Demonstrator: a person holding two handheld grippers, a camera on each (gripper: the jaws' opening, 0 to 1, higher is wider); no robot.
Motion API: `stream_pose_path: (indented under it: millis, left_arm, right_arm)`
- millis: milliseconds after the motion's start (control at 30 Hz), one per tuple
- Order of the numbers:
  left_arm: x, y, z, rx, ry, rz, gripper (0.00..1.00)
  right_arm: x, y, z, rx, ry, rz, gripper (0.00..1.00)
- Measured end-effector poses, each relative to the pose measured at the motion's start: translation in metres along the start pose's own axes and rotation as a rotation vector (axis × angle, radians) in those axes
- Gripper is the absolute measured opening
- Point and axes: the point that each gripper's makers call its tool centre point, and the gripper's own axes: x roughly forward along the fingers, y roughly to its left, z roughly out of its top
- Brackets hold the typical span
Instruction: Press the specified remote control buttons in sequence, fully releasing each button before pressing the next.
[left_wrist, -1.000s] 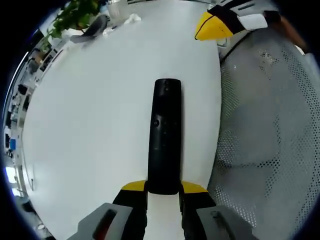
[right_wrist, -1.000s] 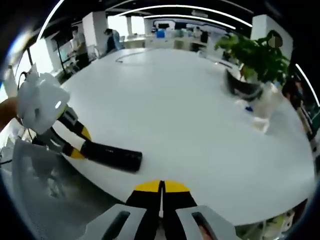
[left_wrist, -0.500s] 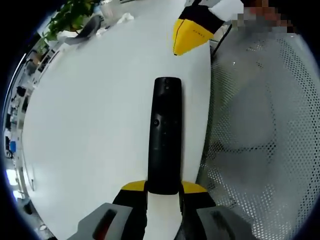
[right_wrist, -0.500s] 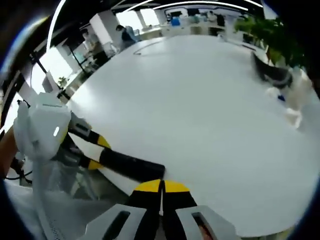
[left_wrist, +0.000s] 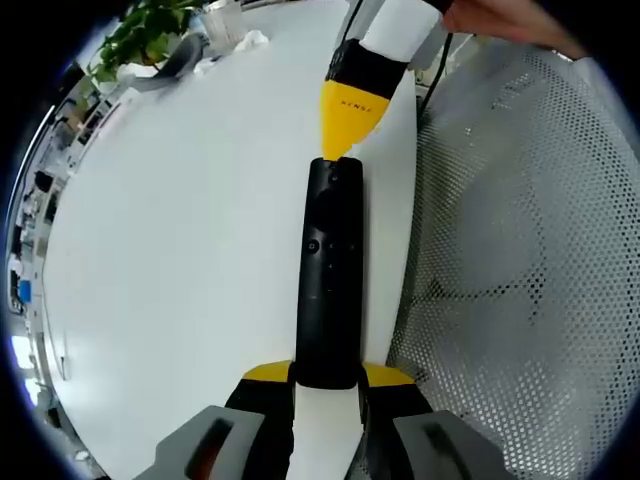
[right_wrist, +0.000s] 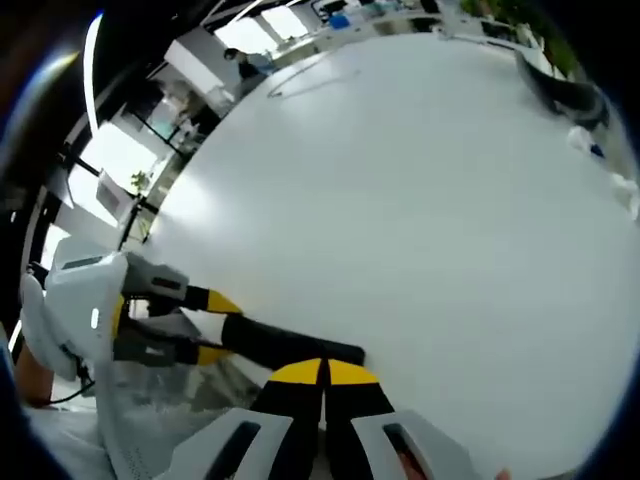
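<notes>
A long black remote (left_wrist: 330, 270) lies along the edge of the white table (left_wrist: 180, 230). My left gripper (left_wrist: 328, 376) is shut on its near end, a yellow fingertip on each side. My right gripper (left_wrist: 347, 118) comes down from the top of the left gripper view, jaws shut, its yellow tip touching the remote's far end. In the right gripper view, the shut right gripper (right_wrist: 322, 372) sits right over the end of the remote (right_wrist: 285, 343), and the left gripper (right_wrist: 212, 327) holds the remote from the left.
A grey mesh chair (left_wrist: 520, 250) stands right beside the table edge. A potted plant (left_wrist: 150, 30) and a dark curved object (left_wrist: 180, 55) sit at the table's far side. A thin cable (right_wrist: 300, 80) lies on the far tabletop.
My right gripper has swung in from the upper right and come down onto the remote's far end. The left gripper and the remote have stayed put.
</notes>
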Motion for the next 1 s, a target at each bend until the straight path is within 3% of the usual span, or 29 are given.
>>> stream_pose_path:
  millis: [433, 600, 833, 1000]
  left_arm:
    - [-0.0006, 0.0005, -0.0004, -0.006, -0.048, -0.005, 0.24]
    - [-0.0010, -0.0002, -0.0008, -0.025, -0.120, 0.010, 0.24]
    - [-0.0015, -0.0002, -0.0013, -0.040, -0.173, 0.019, 0.24]
    - [-0.0030, -0.0001, 0.0000, -0.103, -0.272, 0.051, 0.24]
  right_arm:
    - [0.0038, -0.0077, -0.0041, 0.006, 0.021, -0.022, 0.00]
    - [0.0052, -0.0073, -0.0044, -0.032, 0.019, -0.027, 0.00]
    - [0.0070, -0.0071, -0.0023, -0.039, 0.013, -0.046, 0.00]
    - [0.0080, -0.0076, -0.0009, -0.046, 0.008, -0.053, 0.00]
